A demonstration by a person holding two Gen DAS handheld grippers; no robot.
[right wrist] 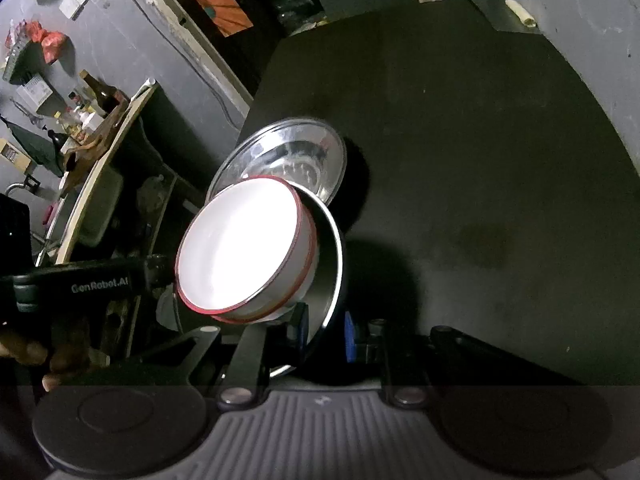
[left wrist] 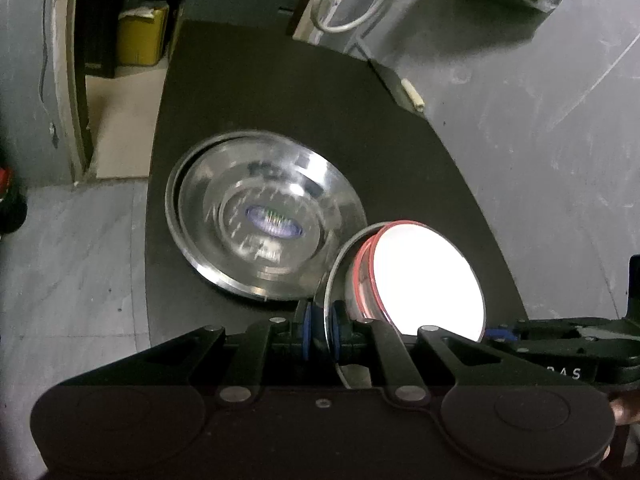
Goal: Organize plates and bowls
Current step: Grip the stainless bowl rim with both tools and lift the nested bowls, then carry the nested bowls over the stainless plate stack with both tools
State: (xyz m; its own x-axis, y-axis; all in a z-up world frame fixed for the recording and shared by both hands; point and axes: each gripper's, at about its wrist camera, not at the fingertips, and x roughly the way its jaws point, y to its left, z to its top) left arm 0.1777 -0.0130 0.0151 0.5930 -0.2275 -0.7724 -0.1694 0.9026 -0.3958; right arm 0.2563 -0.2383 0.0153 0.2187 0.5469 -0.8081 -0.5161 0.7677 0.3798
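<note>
I've got both the left gripper point(left wrist: 322, 330) and right gripper point(right wrist: 326, 336) clamped on the steel plate's point(right wrist: 334, 272) rim, lifted at five o'clock of the steel stack point(left wrist: 264, 216); tilt it and the white bowl point(right wrist: 240, 248) slides off.

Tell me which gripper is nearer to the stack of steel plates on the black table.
Left. The left gripper clamps the carried plate's rim on the side beside the steel plate stack. The right gripper clamps the opposite rim, with the white bowl between it and the stack.

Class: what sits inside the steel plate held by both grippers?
A white bowl with a red rim sits in the steel plate. The plate's centre beneath it is hidden.
</note>
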